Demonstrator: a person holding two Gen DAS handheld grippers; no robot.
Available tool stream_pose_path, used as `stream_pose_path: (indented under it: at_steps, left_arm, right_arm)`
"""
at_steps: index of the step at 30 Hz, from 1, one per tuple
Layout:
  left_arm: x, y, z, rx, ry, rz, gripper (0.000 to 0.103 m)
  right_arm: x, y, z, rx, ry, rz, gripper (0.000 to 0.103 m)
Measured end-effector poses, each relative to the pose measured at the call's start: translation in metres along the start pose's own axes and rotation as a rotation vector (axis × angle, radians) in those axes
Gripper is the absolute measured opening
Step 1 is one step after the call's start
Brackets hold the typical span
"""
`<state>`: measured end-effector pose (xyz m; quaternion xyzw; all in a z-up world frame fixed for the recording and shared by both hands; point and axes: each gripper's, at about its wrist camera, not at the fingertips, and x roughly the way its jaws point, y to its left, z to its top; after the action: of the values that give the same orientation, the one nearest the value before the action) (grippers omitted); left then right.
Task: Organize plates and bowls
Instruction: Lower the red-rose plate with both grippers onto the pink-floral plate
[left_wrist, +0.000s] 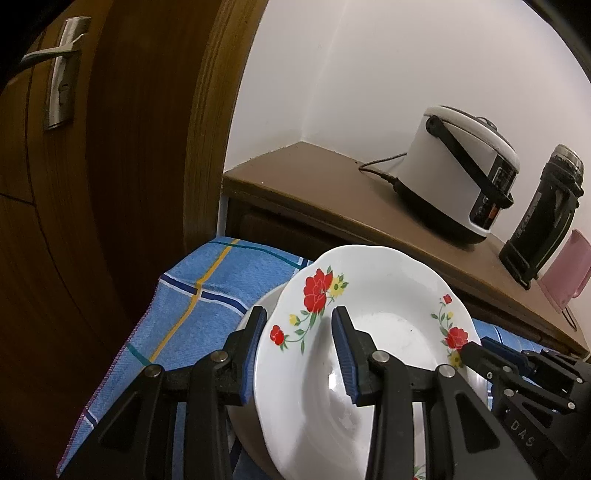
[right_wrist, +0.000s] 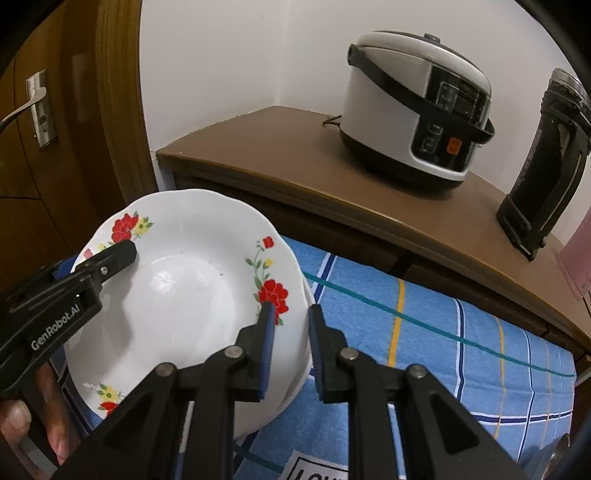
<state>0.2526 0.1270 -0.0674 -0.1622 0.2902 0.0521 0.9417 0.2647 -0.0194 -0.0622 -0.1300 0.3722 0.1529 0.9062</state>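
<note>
step: floral deep plate (right_wrist: 177, 288) over white dish below (left_wrist: 258, 306) | l gripper (left_wrist: 299, 354) jaws wide astride rim | r gripper (right_wrist: 290, 347) jaws narrow astride rim, grip unclear | next: seat plate level, back off

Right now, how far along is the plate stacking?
Done: a white dish already lies on the blue cloth, under the floral plate.
In hand: both grippers straddle that plate's rim, left gripper on one side, right gripper on the opposite side; the fingers look loose, and I can't tell whether the plate has landed.
Left: seat it and release. No other dishes are in view.
</note>
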Motion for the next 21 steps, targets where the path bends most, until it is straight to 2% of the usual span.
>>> stream_pose_path:
  at_steps: [4,21]
  left_arm:
    - [0.001,0.004,0.001,-0.026,-0.001,-0.016,0.039]
    - [0.005,-0.012,-0.002,0.072,0.018,0.043,0.040]
  right_arm:
    - [0.003,0.000,0.001,-0.005,-0.001,-0.016,0.019]
    - [0.019,-0.001,0.001,-0.003,0.035,-0.009,0.020]
